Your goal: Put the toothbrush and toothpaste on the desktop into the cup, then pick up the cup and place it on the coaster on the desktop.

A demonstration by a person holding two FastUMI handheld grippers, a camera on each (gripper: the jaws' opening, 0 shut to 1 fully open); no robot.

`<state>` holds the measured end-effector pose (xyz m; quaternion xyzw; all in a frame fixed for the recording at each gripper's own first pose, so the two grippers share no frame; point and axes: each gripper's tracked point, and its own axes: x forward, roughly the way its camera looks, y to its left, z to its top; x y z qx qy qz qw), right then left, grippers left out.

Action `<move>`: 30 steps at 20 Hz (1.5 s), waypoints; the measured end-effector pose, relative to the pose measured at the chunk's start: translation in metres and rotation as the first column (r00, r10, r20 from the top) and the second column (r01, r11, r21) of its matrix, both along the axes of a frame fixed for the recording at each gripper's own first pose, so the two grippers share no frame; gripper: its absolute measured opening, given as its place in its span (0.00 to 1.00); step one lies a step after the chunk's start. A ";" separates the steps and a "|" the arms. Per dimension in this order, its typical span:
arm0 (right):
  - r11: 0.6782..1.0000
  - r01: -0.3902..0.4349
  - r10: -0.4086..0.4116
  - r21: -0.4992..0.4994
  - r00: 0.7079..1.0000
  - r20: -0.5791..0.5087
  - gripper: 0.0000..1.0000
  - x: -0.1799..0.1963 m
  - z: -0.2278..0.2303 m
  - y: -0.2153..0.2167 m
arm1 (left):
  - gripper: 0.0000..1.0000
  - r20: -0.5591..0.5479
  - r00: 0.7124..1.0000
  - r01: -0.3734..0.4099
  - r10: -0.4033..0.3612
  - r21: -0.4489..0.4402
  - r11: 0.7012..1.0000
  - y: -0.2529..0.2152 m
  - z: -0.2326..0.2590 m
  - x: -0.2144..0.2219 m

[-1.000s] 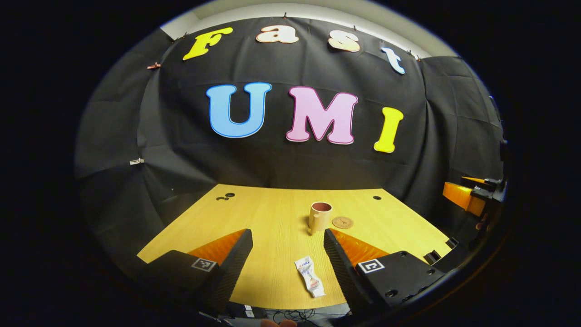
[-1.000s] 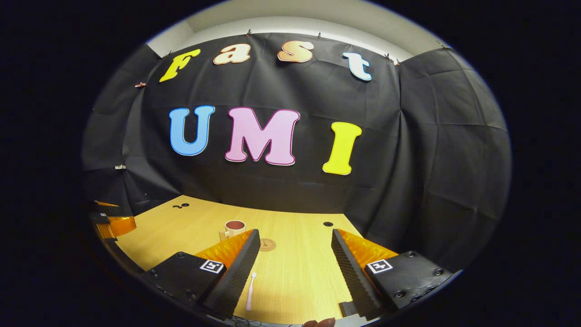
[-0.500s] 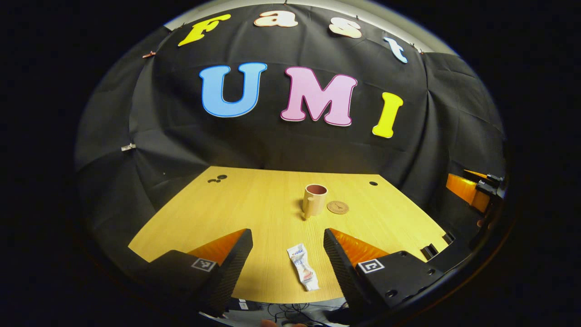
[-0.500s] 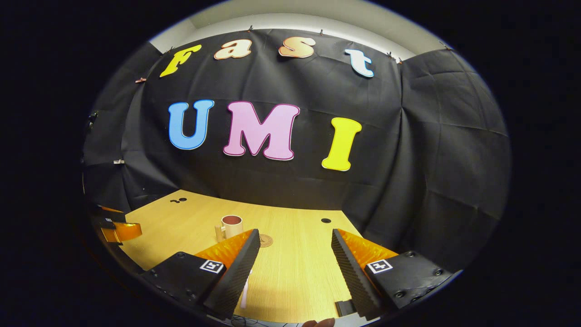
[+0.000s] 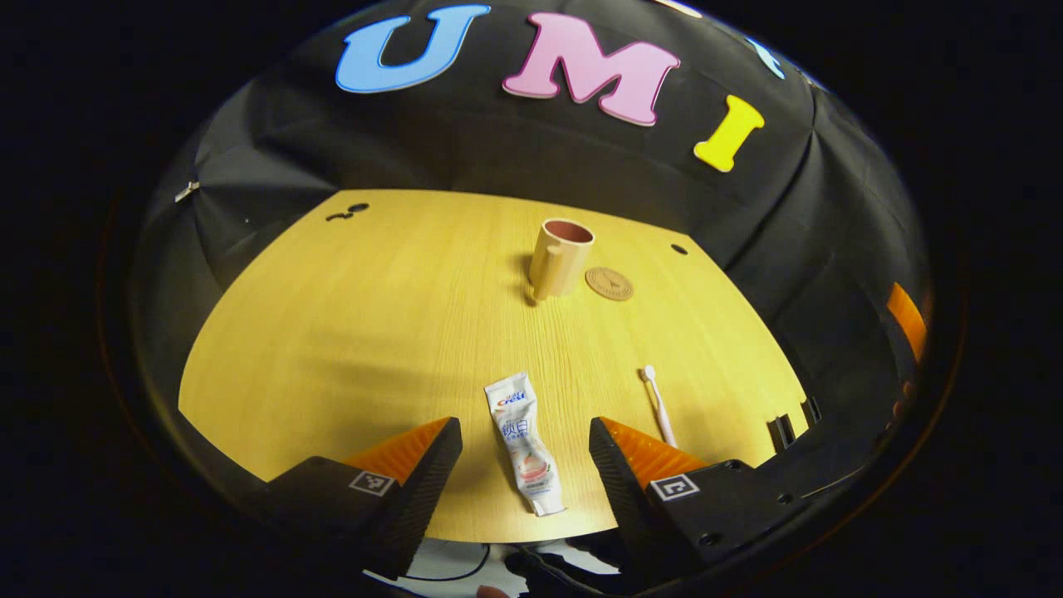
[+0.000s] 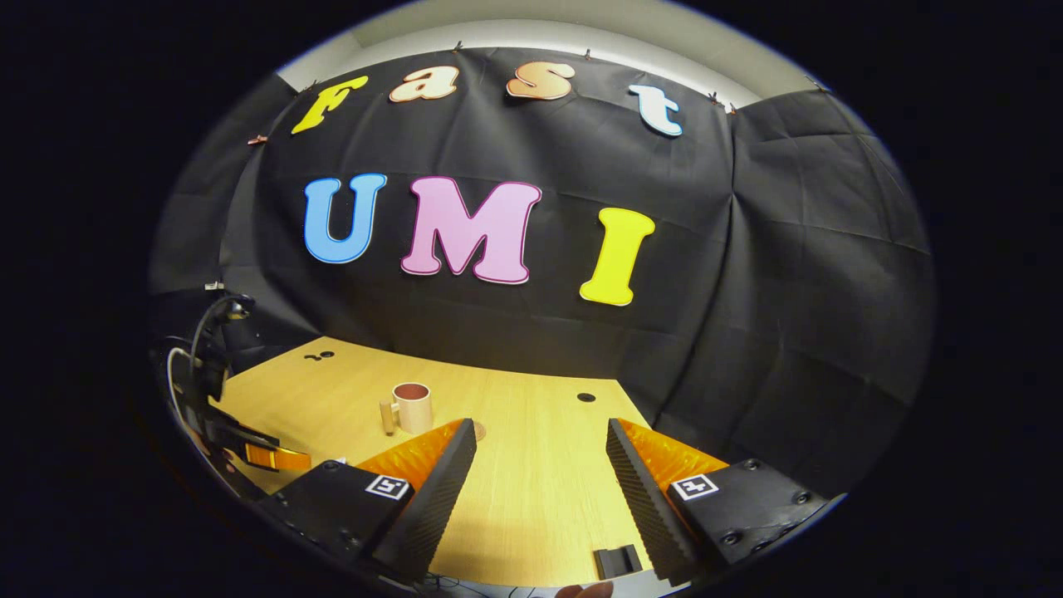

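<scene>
Two grippers hang above a yellow wooden desktop [image 5: 349, 316] in a black-draped booth, neither holding anything. The left gripper [image 5: 525, 465] stands with its jaws wide apart over the near edge of the desktop, tilted down toward a white toothpaste tube [image 5: 523, 443] that lies flat between its two fingers without touching either. A pale toothbrush [image 5: 658, 404] lies flat just to the right of the tube, its head pointing toward the far side and its handle running behind the gripper's right finger. Well beyond the tube, a tan cup [image 5: 560, 258] with a reddish inside stands upright, handle turned toward the camera. A round brown coaster [image 5: 609, 283] lies just to the right of the cup, close to it but apart.

The right gripper [image 6: 540, 486] is also spread wide, level over bare desktop to the right of the cup. In the right gripper view the cup [image 6: 409, 408] stands upright beyond the left finger, its handle to the left; the coaster [image 6: 479, 430] peeks out just beside that finger's tip. The left gripper [image 6: 270, 456] shows low at that view's left edge.
</scene>
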<state>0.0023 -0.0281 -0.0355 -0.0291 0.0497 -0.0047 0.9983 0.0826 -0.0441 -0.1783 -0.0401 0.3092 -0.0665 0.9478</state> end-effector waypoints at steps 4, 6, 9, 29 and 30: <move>1.000 0.013 -0.013 0.003 1.000 -0.023 0.97 0.000 -0.007 -0.014 | 0.92 -0.108 0.994 0.021 -0.016 0.045 0.999 0.001 -0.030 0.022; 1.000 0.020 -0.020 0.007 0.999 -0.037 0.97 0.001 -0.012 -0.020 | 0.89 -0.162 0.987 0.021 -0.010 0.066 0.998 0.003 -0.044 0.030; 0.999 0.033 -0.032 0.013 0.998 -0.054 0.97 0.004 -0.017 -0.029 | 0.84 -0.239 0.971 0.015 0.006 0.086 0.996 0.008 -0.063 0.038; 0.993 -0.035 0.058 0.116 0.977 -0.206 0.97 0.013 -0.061 0.002 | 0.23 -0.422 0.906 0.046 0.035 0.180 0.983 0.004 -0.084 0.047; 0.990 -0.047 0.079 0.137 0.968 -0.240 0.97 0.016 -0.069 0.011 | 0.23 -0.409 0.912 0.050 0.028 0.180 0.982 0.004 -0.083 0.048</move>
